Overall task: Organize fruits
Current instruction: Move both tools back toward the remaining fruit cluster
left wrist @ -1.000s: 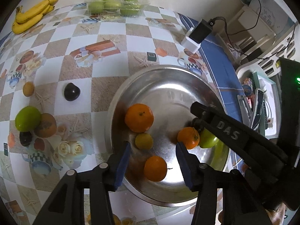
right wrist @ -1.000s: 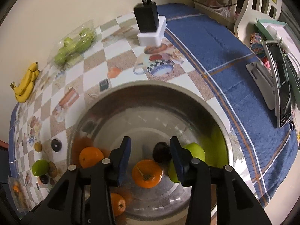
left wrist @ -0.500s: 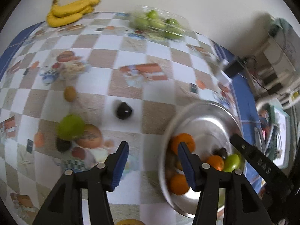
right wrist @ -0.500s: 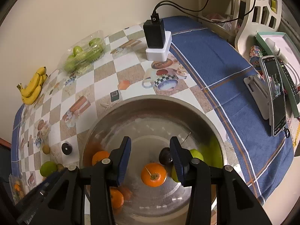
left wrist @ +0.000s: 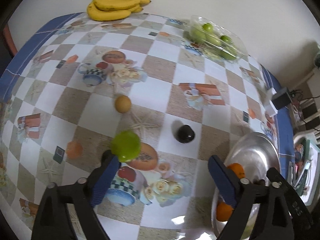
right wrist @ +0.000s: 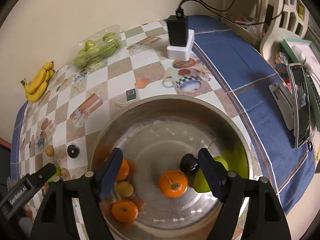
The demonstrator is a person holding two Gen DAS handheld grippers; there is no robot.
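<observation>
A steel bowl [right wrist: 200, 108] holds oranges [right wrist: 173, 183], a dark plum [right wrist: 189, 163], a green apple [right wrist: 202, 181] and a small yellow fruit [right wrist: 125, 189]. My right gripper [right wrist: 160, 172] is open and empty above the bowl. My left gripper [left wrist: 162, 177] is open and empty over the table left of the bowl [left wrist: 258, 146]. Loose on the cloth lie a green apple [left wrist: 125, 148] beside my left finger, a dark plum [left wrist: 185, 134] and a small yellow fruit [left wrist: 122, 104].
Bananas [left wrist: 116, 7] and a clear pack of green apples [left wrist: 214, 38] lie at the far edge by the wall. A black charger on a white box [right wrist: 180, 38] stands behind the bowl. A phone [right wrist: 301, 108] and clutter lie right.
My left gripper has swung left, from above the bowl to over the loose fruit on the cloth. My right gripper has risen a little above the bowl, still open.
</observation>
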